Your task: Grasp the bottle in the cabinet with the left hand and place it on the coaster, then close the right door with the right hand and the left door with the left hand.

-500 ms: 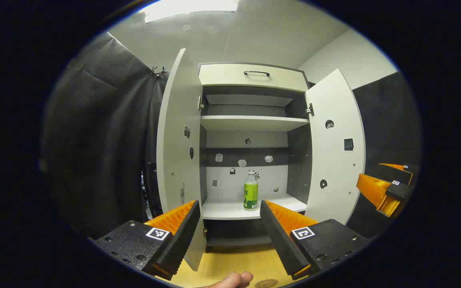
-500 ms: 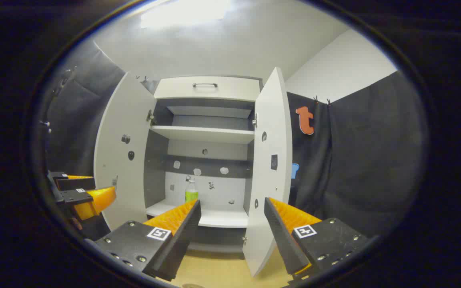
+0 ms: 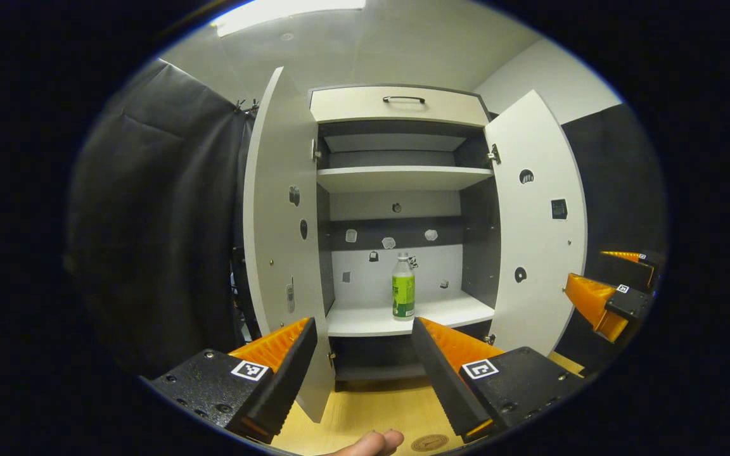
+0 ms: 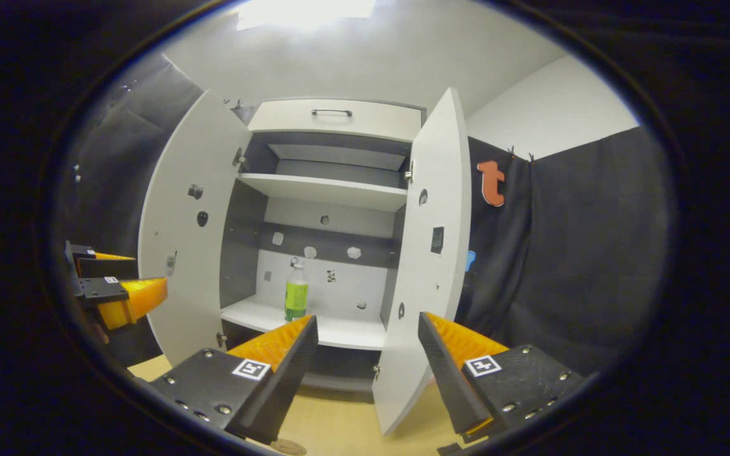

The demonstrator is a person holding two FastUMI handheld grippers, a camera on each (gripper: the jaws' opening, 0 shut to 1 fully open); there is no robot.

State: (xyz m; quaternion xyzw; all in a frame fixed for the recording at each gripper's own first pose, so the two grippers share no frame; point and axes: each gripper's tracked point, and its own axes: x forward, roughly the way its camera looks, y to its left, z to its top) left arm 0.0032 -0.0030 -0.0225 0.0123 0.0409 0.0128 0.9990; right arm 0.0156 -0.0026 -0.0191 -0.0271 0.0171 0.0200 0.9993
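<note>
Left tool [image 3: 362,354] released, right tool [image 4: 368,351] released, bottle [image 3: 403,287] upright on shelf [image 3: 365,321], both doors open

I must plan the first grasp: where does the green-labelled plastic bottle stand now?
In the left gripper view, the green-labelled plastic bottle stands upright on the white lower shelf of the open cabinet, between both open doors.

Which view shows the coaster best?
Left gripper view: the coaster lies nearly whole on the wooden table, below the open left gripper. Right gripper view catches just a sliver of it at the bottom edge.
</note>
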